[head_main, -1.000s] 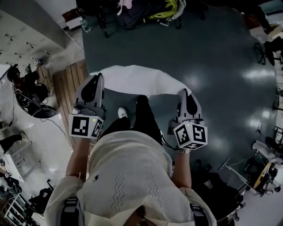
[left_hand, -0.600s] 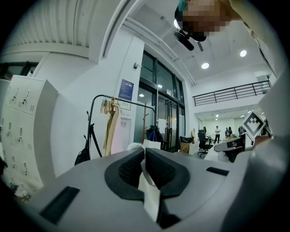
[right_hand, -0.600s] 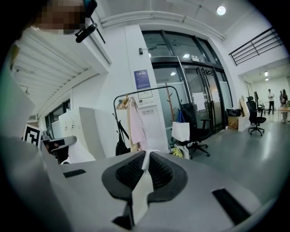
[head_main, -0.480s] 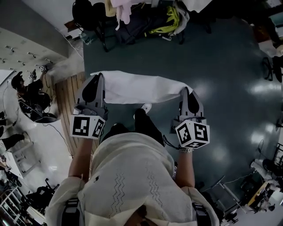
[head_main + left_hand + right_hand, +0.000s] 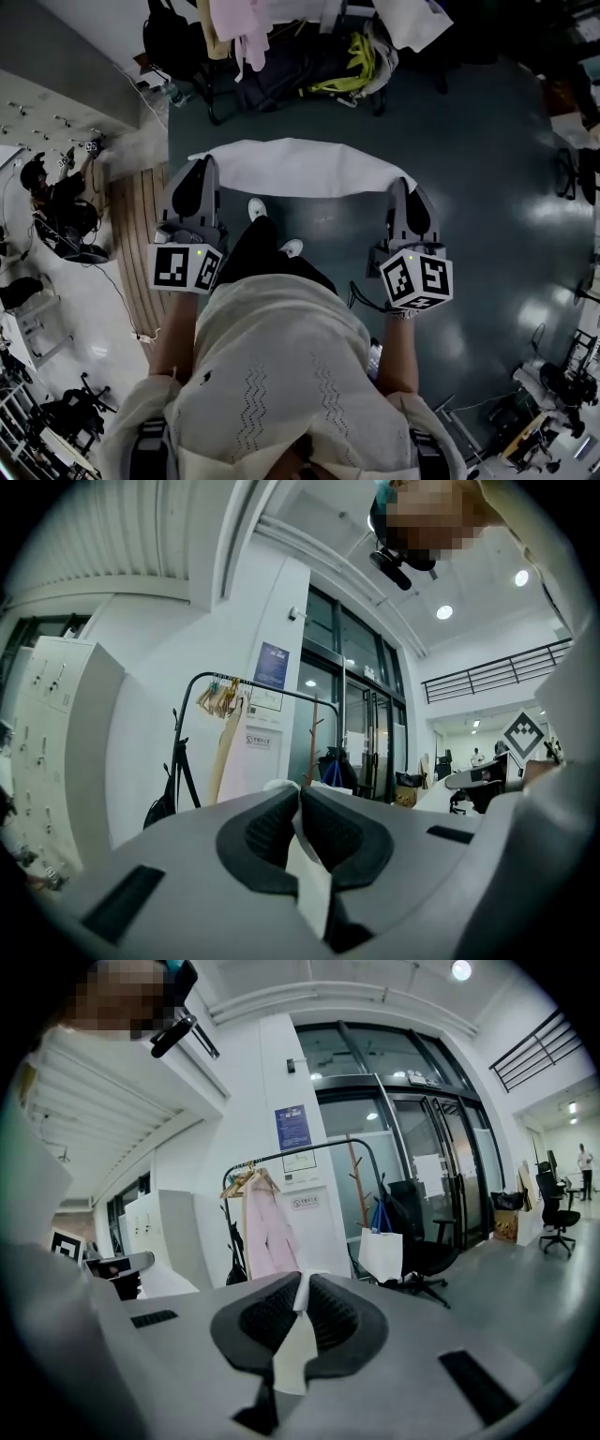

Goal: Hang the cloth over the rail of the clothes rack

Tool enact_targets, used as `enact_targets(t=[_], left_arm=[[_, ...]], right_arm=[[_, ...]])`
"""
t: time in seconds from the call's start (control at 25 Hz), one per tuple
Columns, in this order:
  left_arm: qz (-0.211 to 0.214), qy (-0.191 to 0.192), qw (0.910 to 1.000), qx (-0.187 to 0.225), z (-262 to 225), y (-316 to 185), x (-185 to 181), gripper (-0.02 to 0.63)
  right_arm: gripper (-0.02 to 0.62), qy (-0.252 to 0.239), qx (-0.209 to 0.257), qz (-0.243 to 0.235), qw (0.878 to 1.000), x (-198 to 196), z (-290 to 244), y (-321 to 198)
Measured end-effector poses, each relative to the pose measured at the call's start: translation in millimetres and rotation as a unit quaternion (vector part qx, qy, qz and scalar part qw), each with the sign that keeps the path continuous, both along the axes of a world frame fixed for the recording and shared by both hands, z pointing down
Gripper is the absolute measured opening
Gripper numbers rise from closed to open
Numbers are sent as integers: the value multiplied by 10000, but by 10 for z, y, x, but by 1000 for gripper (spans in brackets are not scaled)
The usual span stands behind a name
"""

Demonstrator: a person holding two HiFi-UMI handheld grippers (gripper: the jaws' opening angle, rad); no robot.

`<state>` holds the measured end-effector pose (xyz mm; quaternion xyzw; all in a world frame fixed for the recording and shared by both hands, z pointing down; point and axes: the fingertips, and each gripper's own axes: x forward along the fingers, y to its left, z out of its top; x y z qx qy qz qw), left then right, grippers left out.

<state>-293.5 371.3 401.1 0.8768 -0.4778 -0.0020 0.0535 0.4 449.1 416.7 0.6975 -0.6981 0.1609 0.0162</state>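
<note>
A person in a pale knit top [image 5: 272, 375] walks a white cloth [image 5: 300, 169] across a dark floor [image 5: 469, 141], holding it spread between two handheld grippers. The left gripper [image 5: 204, 169], at about 9 o'clock from the body, has its fingers clamped on one end of the cloth; its own view shows a strip of white fabric pinched between the dark pads. The right gripper [image 5: 400, 187], at about 3 o'clock, holds the other end the same way, its fingers closed on a fold of the fabric. Between them, at 12 o'clock, the cloth hangs in the air in front of the person's legs, sagging a little and touching nothing else.

Farther off, also toward 12 o'clock, stands the clothes rack [image 5: 323, 1150]. Its rail [image 5: 281, 690] carries wooden hangers [image 5: 222, 697] and a pink garment [image 5: 267, 1227] at its 9 o'clock end, and the rest of the bar looks bare. A white bag [image 5: 382, 1252] and an office chair [image 5: 422, 1241] sit just beside the rack, on its 3 o'clock side.

The pick-up looks done and the carry is under way — both ends appear securely held. The hanging itself has not begun, because the cloth is well apart from the rail. What seems to be left is to close the gap, raise the cloth above the bare stretch of bar, lower it so that it drapes down both sides, and open both sets of fingers.
</note>
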Motion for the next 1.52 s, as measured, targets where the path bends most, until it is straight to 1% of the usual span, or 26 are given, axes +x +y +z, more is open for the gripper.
enact_targets(t=[0.2,0.36,0.48,0.64,0.8,0.92,1.08,1.2,1.36,1.52], left_arm=[[8,39,10000,-34,168,-594,291,20],[46,91,9999,-112,282,-1273,596,20],[126,93,9998,-114,256,-1846,823,20],[262,132,9995,78,58,-2583,1076,20],[260,94,9991,314,-134,-3217,1199,20],[166,139,9992,341,-162,-3474,1258,20],[-42,68,9998,161,-15,-3798,1335,20],[-206,6,9998,36,117,-4068,1469,20],[-502,-86,9987,80,130,-4514,1759,19],[-785,-7,9968,180,-2,-4974,1987,20]], right_arm=[[29,6,-148,64,9999,333,187,-489],[29,98,-238,155,9995,651,240,-1111],[29,138,-265,192,9994,836,202,-1656],[29,246,-157,225,9993,1076,37,-2394],[29,267,86,273,9992,1261,-164,-3010],[29,293,130,228,9992,1381,-210,-3297],[29,248,18,124,9996,1584,-90,-3714],[29,147,-47,-7,9999,1767,53,-4085],[29,10,-67,-328,9994,2096,154,-4716],[29,-153,-10,-740,9971,2439,68,-5385]])
